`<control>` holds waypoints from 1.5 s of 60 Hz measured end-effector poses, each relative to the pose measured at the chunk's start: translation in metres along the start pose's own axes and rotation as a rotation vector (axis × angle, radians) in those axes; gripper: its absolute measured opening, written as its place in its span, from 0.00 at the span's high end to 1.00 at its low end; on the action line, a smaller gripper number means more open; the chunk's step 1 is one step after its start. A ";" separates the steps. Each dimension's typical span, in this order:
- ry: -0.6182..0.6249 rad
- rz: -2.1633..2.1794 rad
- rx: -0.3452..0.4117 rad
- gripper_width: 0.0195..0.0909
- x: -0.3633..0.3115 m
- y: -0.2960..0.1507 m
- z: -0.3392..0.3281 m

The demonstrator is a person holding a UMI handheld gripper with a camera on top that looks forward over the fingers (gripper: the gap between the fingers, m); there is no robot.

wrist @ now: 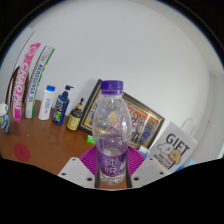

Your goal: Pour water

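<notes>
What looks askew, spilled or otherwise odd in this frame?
Nothing spilled. The clear plastic water bottle with purple cap stands upright between the gripper fingers, cap still on. The framed picture behind it leans against the white wall.

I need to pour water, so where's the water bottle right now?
The water bottle stands upright between the fingers, in front of the framed picture.

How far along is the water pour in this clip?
Early stage. Done: the gripper has its jaws closed on the water bottle, which stands upright. Its purple cap is on. No receiving container is visible, so uncapping and pouring remain.
</notes>
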State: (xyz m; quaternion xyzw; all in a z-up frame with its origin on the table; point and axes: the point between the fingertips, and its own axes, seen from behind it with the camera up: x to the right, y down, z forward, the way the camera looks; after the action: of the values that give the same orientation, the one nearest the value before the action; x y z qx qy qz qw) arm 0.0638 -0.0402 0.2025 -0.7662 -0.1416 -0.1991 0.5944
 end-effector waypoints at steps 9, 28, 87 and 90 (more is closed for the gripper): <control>0.082 -0.313 0.028 0.79 -0.024 -0.068 -0.021; 0.147 -0.923 0.054 0.78 -0.143 -0.142 -0.057; -0.053 -0.839 0.068 0.78 -0.234 -0.166 -0.075; -0.086 -0.663 0.073 0.78 -0.231 -0.172 -0.079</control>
State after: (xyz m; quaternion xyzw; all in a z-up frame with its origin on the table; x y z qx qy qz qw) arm -0.2284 -0.0686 0.2566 -0.6644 -0.4151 -0.3440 0.5177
